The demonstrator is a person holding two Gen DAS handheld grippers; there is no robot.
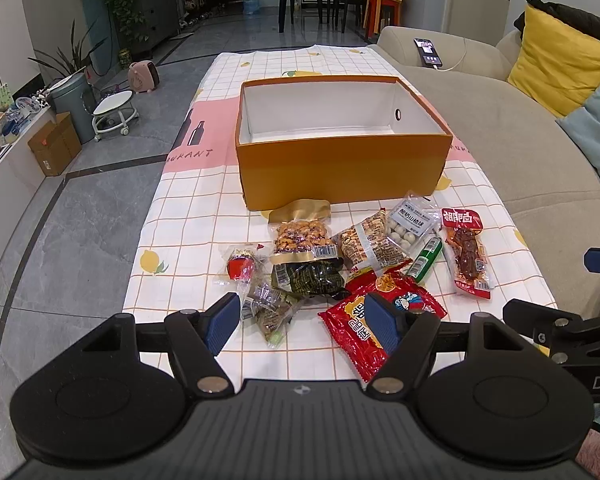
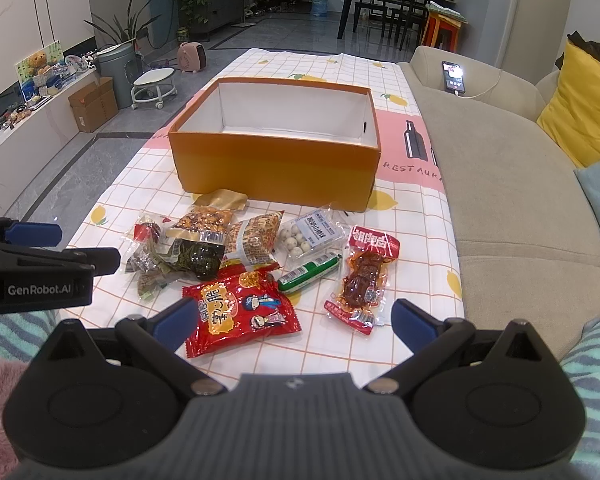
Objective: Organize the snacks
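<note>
An open orange box [image 1: 340,168] [image 2: 276,164] with an empty white inside stands mid-table. Several snack packets lie in a heap in front of it: a red noodle bag [image 1: 360,332] [image 2: 240,312], a nut pack [image 1: 300,236] [image 2: 204,220], a dark green pack [image 1: 308,276] [image 2: 198,258], a peanut bag [image 1: 370,246] [image 2: 256,242], a pack of white balls [image 1: 410,226] [image 2: 310,236], a green tube [image 1: 424,260] [image 2: 310,272] and a red meat packet [image 1: 466,252] [image 2: 362,280]. My left gripper [image 1: 302,322] is open over the near edge of the heap. My right gripper [image 2: 296,320] is open, just short of the red bag.
The table wears a checked cloth [image 1: 196,220] with lemon and bottle prints. A beige sofa [image 1: 512,136] with a yellow cushion [image 1: 556,64] and a phone [image 1: 428,52] runs along the right. A cardboard box [image 1: 54,148], bin and stool stand on the floor to the left.
</note>
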